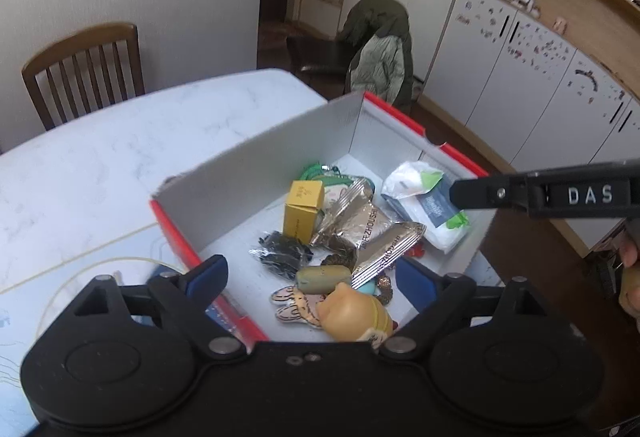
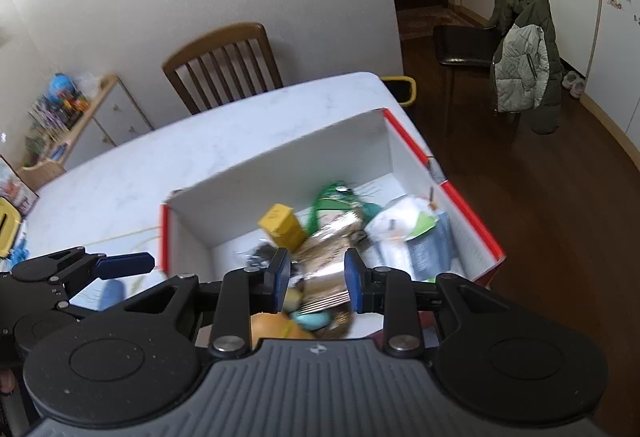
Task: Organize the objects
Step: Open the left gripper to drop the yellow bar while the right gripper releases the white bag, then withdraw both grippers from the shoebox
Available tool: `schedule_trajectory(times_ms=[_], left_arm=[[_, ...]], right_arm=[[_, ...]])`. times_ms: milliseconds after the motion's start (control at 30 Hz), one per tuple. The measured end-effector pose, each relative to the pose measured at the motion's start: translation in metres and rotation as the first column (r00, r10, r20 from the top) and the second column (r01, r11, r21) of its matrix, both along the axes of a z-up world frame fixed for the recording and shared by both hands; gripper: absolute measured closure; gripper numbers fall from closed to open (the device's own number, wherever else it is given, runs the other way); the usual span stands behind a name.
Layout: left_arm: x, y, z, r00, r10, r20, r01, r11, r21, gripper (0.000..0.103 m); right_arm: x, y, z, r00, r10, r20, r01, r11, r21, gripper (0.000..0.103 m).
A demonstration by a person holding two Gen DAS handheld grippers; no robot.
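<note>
An open red-rimmed cardboard box (image 1: 256, 161) (image 2: 280, 157) stands at the table's near right corner. Inside lie a small yellow carton (image 1: 302, 209) (image 2: 282, 227), silver snack packets (image 1: 360, 225) (image 2: 328, 249), a black packet (image 1: 280, 253), a white tissue pack (image 1: 424, 205) (image 2: 416, 237), an olive cylinder (image 1: 324, 279) and a tan figurine (image 1: 356, 313). My left gripper (image 1: 312, 279) (image 2: 120, 279) hangs open over the box's near left end with nothing between its fingers. My right gripper (image 2: 318, 279) (image 1: 456, 193) hovers above the box's right part, its blue pads (image 2: 282, 277) apart and holding nothing.
The white marble table (image 1: 120, 141) carries a pale printed mat (image 1: 80, 277) left of the box. A wooden chair (image 1: 84, 69) stands behind the table. A jacket-draped chair (image 1: 380, 49), white cabinets (image 1: 520, 85) and a yellow bin (image 2: 400, 89) stand to the right on dark floor.
</note>
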State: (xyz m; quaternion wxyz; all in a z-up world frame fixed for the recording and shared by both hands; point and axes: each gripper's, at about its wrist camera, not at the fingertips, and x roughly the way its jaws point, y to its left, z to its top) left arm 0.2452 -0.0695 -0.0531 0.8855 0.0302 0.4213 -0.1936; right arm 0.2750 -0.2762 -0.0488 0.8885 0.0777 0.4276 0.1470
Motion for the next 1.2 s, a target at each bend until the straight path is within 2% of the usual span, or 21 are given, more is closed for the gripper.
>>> schedule_trajectory(times_ms=[400,433,467,500,700,967,1100,1200], left_arm=[[-0.041,0.044,0.033,0.994,-0.032,0.105,0.038,0.998,-0.054,0.008],[-0.044,0.047,0.035,0.993,-0.036,0.113,0.042,0.998,-0.057,0.007],[-0.047,0.049,0.037,0.992,-0.039,0.122,0.046,0.997,-0.059,0.005],[-0.050,0.052,0.039,0.991,-0.042,0.130,0.051,0.997,-0.062,0.004],[-0.066,0.064,0.047,0.983,-0.059,0.174,0.069,0.996,-0.055,0.001],[-0.076,0.075,0.047,0.981,-0.070,0.181,0.081,0.995,-0.052,0.001],[-0.082,0.080,0.044,0.978,-0.068,0.197,0.077,0.996,-0.035,0.001],[-0.085,0.084,0.042,0.979,-0.078,0.187,0.089,0.995,-0.053,0.000]], right_arm=[[-0.071,0.031,0.022,0.992,-0.038,0.117,0.040,0.999,-0.009,0.072],[-0.076,0.034,0.023,0.991,-0.042,0.129,0.044,0.999,-0.009,0.066],[-0.082,0.036,0.024,0.989,-0.048,0.141,0.049,0.999,-0.009,0.054],[-0.088,0.037,0.025,0.986,-0.054,0.155,0.056,0.998,-0.007,0.050],[-0.117,0.047,0.030,0.976,-0.064,0.207,0.066,0.998,-0.004,0.046],[-0.150,0.060,0.037,0.952,-0.099,0.290,0.102,0.995,0.003,0.020],[-0.161,0.068,0.035,0.946,-0.105,0.307,0.111,0.994,-0.001,0.014],[-0.168,0.071,0.033,0.938,-0.126,0.323,0.132,0.991,0.005,0.006]])
